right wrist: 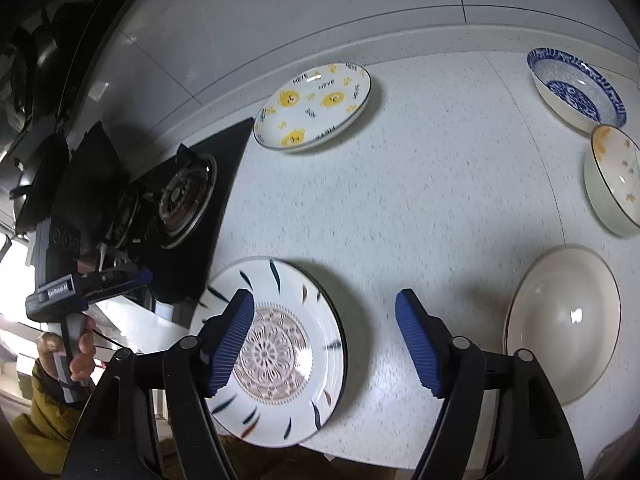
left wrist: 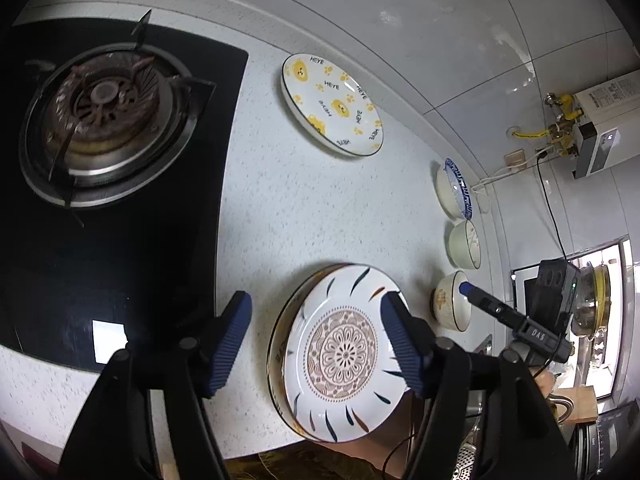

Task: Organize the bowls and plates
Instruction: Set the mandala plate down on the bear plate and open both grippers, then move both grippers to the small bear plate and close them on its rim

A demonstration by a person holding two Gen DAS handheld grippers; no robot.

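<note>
A mandala plate (left wrist: 340, 354) lies on top of another plate (left wrist: 280, 344) near the counter's front edge; it also shows in the right wrist view (right wrist: 280, 356). A yellow bear plate (left wrist: 332, 104) (right wrist: 316, 106) lies near the back wall. Three bowls stand in a row: a blue-patterned bowl (left wrist: 456, 194) (right wrist: 576, 86), an orange-flecked bowl (left wrist: 464, 245) (right wrist: 612, 176) and a cream bowl (left wrist: 452, 300) (right wrist: 564, 332). My left gripper (left wrist: 316, 344) is open and empty, over the stack's left edge. My right gripper (right wrist: 324, 344) is open and empty, between the stack and the cream bowl.
A black gas hob (left wrist: 100, 184) (right wrist: 180, 208) with a burner fills the counter's left part. The speckled white counter (left wrist: 312, 216) runs to a tiled back wall. A water heater (left wrist: 600, 128) with pipes hangs at the far right.
</note>
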